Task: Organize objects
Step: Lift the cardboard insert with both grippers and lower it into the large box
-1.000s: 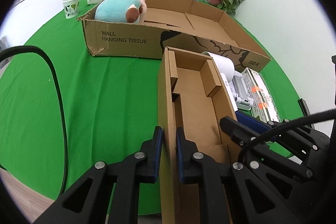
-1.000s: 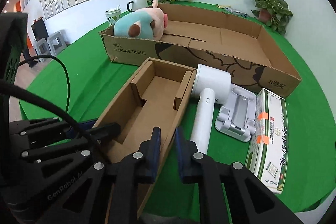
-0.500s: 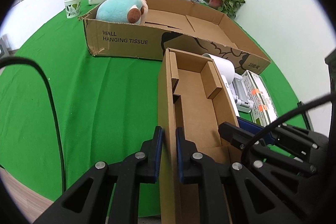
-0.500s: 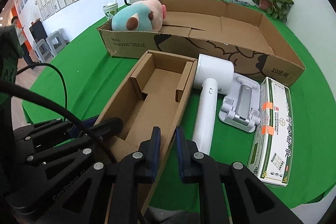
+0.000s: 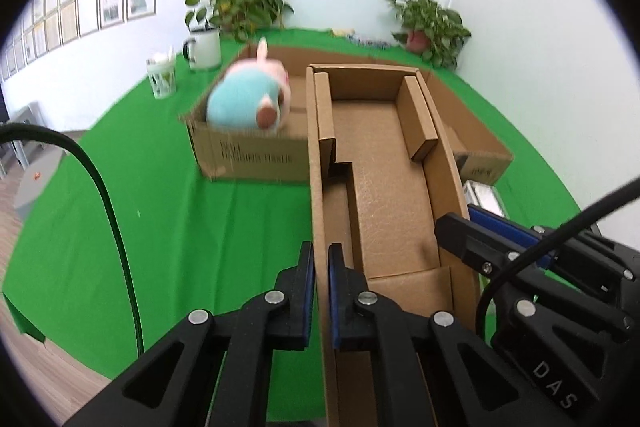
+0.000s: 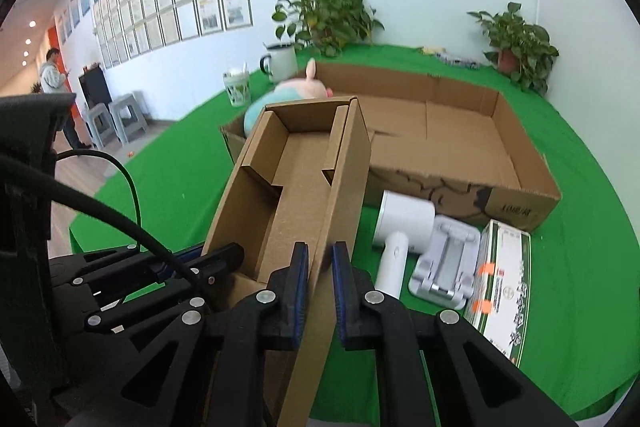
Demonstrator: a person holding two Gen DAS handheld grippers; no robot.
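Above the green counter (image 6: 580, 267), the narrow cardboard tray (image 5: 384, 187) hangs between the left gripper (image 5: 321, 291) and right gripper (image 6: 320, 287), each clenched on one side wall, a carry that next calls for level travel into the large box (image 6: 460, 131).

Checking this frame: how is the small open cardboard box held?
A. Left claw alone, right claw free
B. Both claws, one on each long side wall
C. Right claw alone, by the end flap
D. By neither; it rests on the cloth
B: the left claw pinches one long wall of the small cardboard box, and the right claw pinches the opposite wall.
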